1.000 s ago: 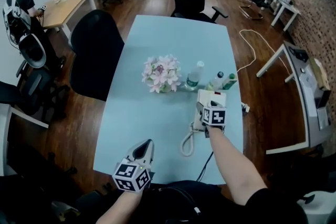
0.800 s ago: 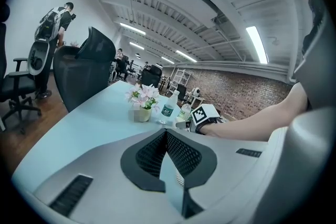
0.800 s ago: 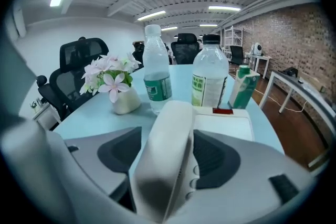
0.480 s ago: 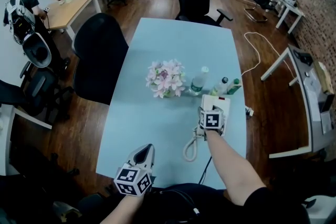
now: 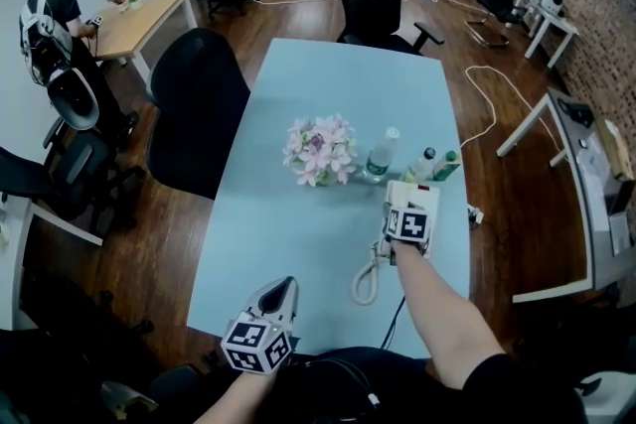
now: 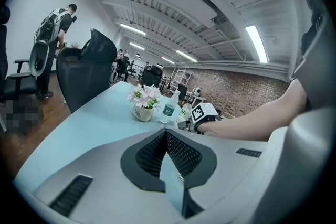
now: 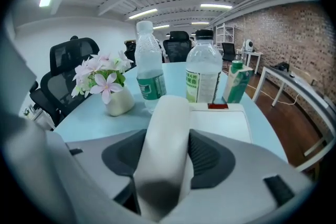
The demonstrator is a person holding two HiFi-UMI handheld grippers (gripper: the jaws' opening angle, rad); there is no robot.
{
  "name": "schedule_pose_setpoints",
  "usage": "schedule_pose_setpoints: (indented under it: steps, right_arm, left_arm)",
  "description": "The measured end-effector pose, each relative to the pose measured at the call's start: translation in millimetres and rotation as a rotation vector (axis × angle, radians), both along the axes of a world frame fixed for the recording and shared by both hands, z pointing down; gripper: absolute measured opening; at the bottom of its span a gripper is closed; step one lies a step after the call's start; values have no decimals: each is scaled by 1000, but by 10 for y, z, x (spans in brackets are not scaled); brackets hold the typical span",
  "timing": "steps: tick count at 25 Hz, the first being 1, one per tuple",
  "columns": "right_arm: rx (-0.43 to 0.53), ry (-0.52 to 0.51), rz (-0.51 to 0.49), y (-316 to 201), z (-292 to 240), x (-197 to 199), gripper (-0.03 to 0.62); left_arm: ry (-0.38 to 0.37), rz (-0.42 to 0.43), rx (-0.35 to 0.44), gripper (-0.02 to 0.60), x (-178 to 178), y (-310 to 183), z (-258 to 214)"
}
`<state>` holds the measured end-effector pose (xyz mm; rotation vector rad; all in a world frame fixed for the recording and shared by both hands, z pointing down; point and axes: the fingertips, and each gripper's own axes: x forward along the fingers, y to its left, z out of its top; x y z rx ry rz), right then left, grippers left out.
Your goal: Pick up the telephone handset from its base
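- The right gripper (image 7: 165,152) is closing on the white handset (image 7: 169,123), which is lying in its cradle along the left side of the base (image 7: 223,124). The ribbed pads (image 7: 210,150) are meeting its sides at mid-length, probably the best balanced hold.
- The handset is looking light, rigid and smooth (likely slippery), with the coiled cord (image 5: 364,283) trailing from the base's near end.
- The left gripper (image 6: 166,134), jaws together and empty, is hovering well apart from the base.

Light blue table (image 5: 298,243), potted flowers (image 5: 320,150), three bottles (image 5: 378,157), telephone (image 5: 405,194), coiled cord (image 5: 365,284)
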<state>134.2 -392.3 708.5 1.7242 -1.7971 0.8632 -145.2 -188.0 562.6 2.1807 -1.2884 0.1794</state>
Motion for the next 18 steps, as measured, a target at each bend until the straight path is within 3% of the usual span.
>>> schedule_pose_setpoints:
  steps: [10,15,18]
  right_arm:
    - [82,-78,2,95,-294,15,253]
    - [157,-211,30,282,-604,67,250]
    - [249,-309,32,462,-958,96,250]
  left_arm:
    - [6,0,23,0,0,148,-114]
    - [-1,36,30,0,90,178,-98]
    - [-11,76,35,0,178,163,-113]
